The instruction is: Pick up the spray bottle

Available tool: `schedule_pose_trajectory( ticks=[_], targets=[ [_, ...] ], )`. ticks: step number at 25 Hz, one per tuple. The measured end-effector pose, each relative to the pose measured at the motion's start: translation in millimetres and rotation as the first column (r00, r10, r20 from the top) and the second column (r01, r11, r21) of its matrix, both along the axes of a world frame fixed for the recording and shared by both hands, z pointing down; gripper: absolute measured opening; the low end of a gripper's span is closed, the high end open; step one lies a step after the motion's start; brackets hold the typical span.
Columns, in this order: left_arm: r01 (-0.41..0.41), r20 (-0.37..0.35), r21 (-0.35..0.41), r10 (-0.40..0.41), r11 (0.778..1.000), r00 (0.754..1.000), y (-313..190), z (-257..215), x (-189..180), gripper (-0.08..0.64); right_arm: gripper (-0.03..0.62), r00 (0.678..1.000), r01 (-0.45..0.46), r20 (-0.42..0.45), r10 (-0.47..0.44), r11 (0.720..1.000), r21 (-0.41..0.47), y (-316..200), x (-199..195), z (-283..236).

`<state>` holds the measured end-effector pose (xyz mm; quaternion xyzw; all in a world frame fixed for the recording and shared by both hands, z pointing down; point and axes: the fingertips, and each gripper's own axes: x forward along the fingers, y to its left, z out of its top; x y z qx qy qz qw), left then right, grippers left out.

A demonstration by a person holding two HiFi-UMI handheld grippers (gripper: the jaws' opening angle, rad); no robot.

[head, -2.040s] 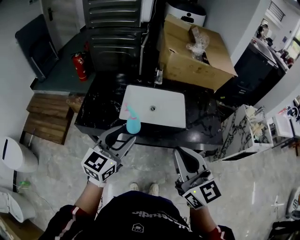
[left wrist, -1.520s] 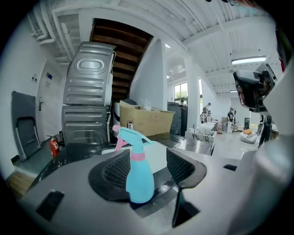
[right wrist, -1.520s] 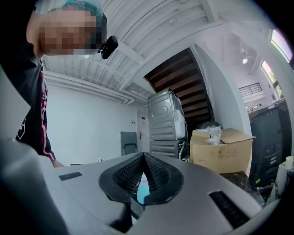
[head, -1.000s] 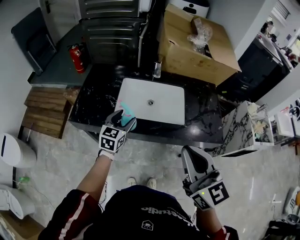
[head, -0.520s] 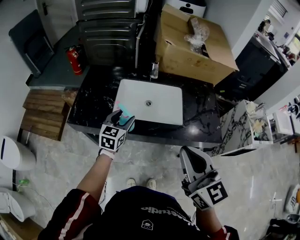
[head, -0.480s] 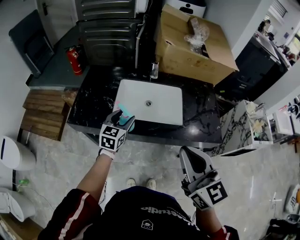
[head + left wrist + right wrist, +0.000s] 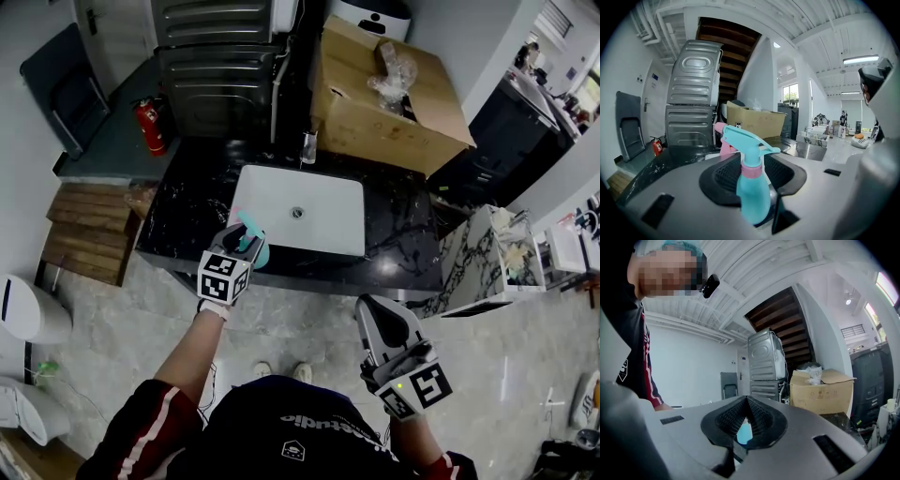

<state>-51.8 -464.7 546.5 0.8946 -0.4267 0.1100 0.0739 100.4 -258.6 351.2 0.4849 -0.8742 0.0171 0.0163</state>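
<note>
Against the black marble table (image 7: 187, 220) edge, left tongs (image 7: 246, 246) have just been closing onto the teal plastic spray bottle (image 7: 752, 197), so it seems ready to lift; right tongs (image 7: 377, 307) pinched together, empty.

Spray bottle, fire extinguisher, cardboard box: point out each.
spray bottle (image 7: 751, 201): left gripper view, teal body.
fire extinguisher (image 7: 150, 124): head view, red cylinder.
cardboard box (image 7: 433, 105): head view, top flap.
</note>
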Motion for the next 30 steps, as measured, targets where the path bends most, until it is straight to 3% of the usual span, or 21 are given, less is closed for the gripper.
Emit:
schedule_pose_trajectory(
  ticks=[16,25,30],
  targets=[
    [-0.027,0.004,0.025,0.027,0.999,1.0,9,-9,-3,0.137,0.037,1.0,0.008,0.015,-0.008,1.0,0.005,-3,-3,0],
    [-0.155,0.003,0.118,0.156,0.981,0.988,41,-65,20,0.137,0.037,0.999,0.025,0.029,-0.025,0.999,0.026,-7,-6,-7],
    [-0.28,0.005,0.157,0.283,0.947,0.959,76,-112,39,0.135,0.037,0.999,0.033,0.033,-0.035,0.998,0.044,-9,-6,-12]
  ],
)
